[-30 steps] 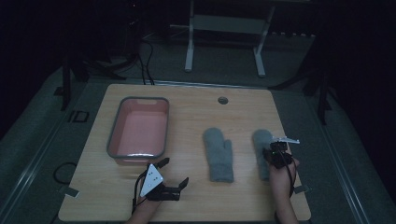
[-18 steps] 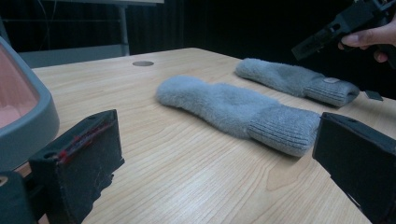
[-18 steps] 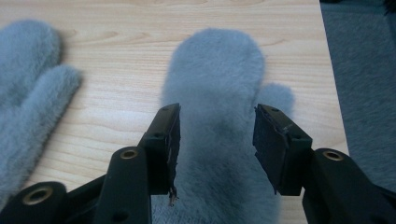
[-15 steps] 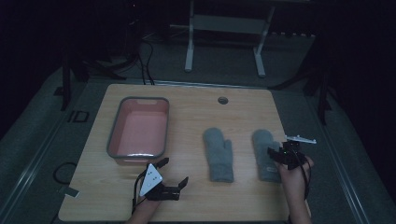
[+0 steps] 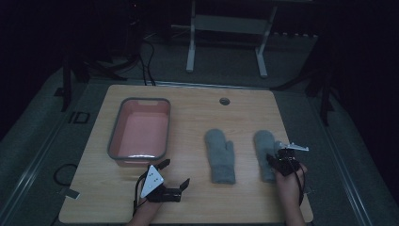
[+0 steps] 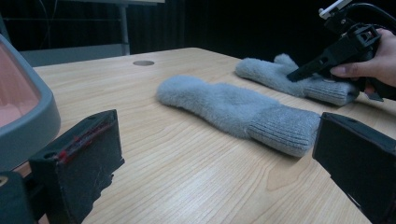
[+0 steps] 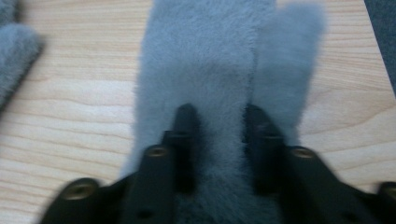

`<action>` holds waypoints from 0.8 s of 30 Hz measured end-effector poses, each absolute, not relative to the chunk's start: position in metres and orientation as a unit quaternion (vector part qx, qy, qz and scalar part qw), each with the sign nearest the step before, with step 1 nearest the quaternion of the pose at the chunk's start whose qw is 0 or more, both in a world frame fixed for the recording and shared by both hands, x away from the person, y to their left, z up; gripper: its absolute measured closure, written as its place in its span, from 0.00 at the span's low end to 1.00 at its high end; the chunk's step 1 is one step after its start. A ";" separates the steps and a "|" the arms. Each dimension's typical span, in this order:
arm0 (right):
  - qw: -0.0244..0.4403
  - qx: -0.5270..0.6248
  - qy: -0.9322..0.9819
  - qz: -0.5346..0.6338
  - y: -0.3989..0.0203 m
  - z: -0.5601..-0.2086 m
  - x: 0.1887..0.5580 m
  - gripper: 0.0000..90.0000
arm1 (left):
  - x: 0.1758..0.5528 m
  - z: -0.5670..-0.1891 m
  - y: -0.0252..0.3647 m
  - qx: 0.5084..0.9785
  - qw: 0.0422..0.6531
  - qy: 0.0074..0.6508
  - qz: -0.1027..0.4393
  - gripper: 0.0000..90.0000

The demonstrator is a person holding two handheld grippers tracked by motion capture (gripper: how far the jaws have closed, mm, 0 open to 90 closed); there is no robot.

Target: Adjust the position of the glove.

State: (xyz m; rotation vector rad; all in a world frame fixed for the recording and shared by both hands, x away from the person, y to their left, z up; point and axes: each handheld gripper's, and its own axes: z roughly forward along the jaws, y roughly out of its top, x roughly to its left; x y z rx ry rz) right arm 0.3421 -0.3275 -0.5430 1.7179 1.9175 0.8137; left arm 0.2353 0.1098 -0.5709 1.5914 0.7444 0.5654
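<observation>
The right gripper (image 5: 277, 159) is pressing down on the right grey mitten (image 5: 264, 143), which is lying at four o'clock on the wooden table (image 5: 197, 101); its jaws have just been closing and are pinching a fold of the fleece (image 7: 217, 140) between them. The left grey mitten (image 5: 220, 153) is lying just beside it, toward nine o'clock. The left gripper (image 5: 175, 173) is resting at seven o'clock, jaws spread wide and holding nothing, near the pink tray (image 5: 112, 141).

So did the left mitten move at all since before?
No. The left mitten lies in the same spot on the table, just as far from the pink bin and the small hole as before.
</observation>
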 end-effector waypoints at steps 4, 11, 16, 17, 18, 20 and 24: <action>0.225 0.632 0.677 0.302 -0.325 -0.540 0.339 0.91 | 0.235 -0.571 0.110 0.688 0.603 0.321 0.244 0.02; 0.244 0.640 0.659 0.311 -0.320 -0.521 0.333 0.91 | 0.235 -0.571 0.110 0.687 0.603 0.323 0.244 0.02; 0.247 0.640 0.652 0.322 -0.310 -0.507 0.330 0.91 | 0.236 -0.571 0.110 0.687 0.604 0.324 0.243 0.02; 0.248 0.638 0.652 0.324 -0.307 -0.504 0.329 0.91 | 0.236 -0.571 0.110 0.686 0.604 0.324 0.243 0.02; 0.246 0.638 0.651 0.329 -0.304 -0.500 0.329 0.91 | 0.236 -0.571 0.110 0.687 0.603 0.324 0.243 0.02; 0.252 0.635 0.648 0.337 -0.299 -0.490 0.329 0.91 | 0.236 -0.571 0.110 0.687 0.604 0.323 0.243 0.02; 0.254 0.627 0.646 0.354 -0.286 -0.474 0.329 0.91 | 0.235 -0.571 0.110 0.687 0.604 0.323 0.243 0.02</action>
